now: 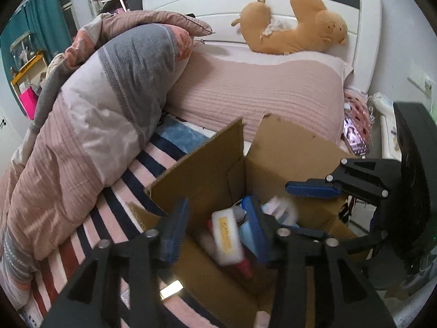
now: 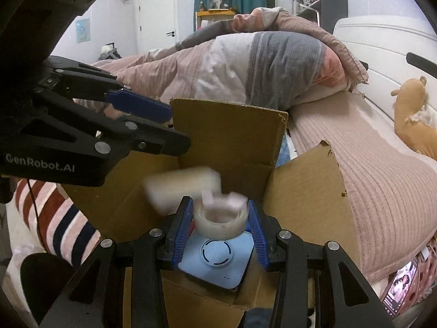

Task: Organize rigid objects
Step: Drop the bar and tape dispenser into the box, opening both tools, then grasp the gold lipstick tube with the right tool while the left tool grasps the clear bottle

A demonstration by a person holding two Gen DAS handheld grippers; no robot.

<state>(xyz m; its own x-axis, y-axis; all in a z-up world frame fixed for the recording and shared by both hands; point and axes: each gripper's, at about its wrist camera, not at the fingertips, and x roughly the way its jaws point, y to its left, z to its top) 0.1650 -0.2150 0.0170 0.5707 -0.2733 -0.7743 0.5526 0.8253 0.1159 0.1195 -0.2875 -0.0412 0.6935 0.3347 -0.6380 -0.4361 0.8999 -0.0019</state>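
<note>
An open cardboard box (image 1: 207,169) stands on the bed and also shows in the right wrist view (image 2: 226,134). My left gripper (image 1: 218,227) is open above it. A white box with a yellow label (image 1: 226,237), blurred, is in the air between its fingers, touching neither pad. That blurred white box (image 2: 183,188) shows in the right wrist view too. My right gripper (image 2: 221,227) is shut on a roll of clear tape (image 2: 220,220), held over a light blue square device (image 2: 218,257) inside the box. The right gripper also shows in the left wrist view (image 1: 314,188).
A striped blanket (image 1: 90,218) lies under the box. A bunched duvet (image 1: 90,109) is to the left. A pink pillow (image 1: 259,93) and a brown plush toy (image 1: 295,27) lie behind. Blue, white and red items (image 1: 245,265) fill the box.
</note>
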